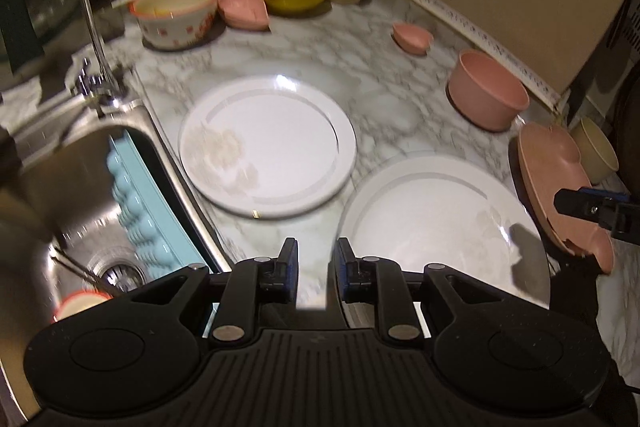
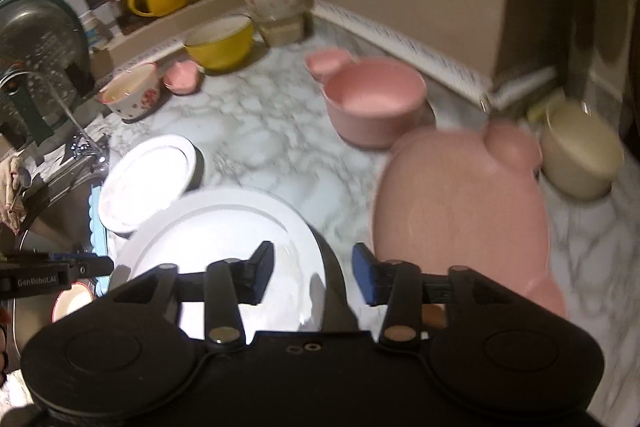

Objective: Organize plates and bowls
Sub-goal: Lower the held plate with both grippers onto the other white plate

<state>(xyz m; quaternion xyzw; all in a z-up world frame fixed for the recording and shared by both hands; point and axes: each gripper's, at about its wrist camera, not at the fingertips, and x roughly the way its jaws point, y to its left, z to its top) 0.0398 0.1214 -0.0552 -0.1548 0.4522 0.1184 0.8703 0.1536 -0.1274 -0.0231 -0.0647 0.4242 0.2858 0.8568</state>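
Left gripper [image 1: 313, 269]: narrow gap between its fingers, nothing in it; hovers above the counter.
Right gripper [image 2: 313, 273]: fingers spread, empty.
Near white plate [image 1: 432, 223]: under both grippers, flat on marble; probably ceramic, stiff, slick, breakable; best pinched at the rim.
Pink eared plate [image 2: 460, 211]: right beside it; looks light.
Far white plate [image 1: 268, 143]: beside the sink [image 1: 72, 187], faintly smeared.
Pink bowl [image 1: 486, 95]: further back, upright.

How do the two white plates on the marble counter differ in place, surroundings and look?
The far white plate lies by the sink; the near white plate lies toward the pink eared plate. The far plate shows whole, clear of both tools; the near plate is partly hidden by the left gripper. The far plate's faint pattern sits on its left, the near plate's on its right. Both are round, white, rimmed and flat on the counter.
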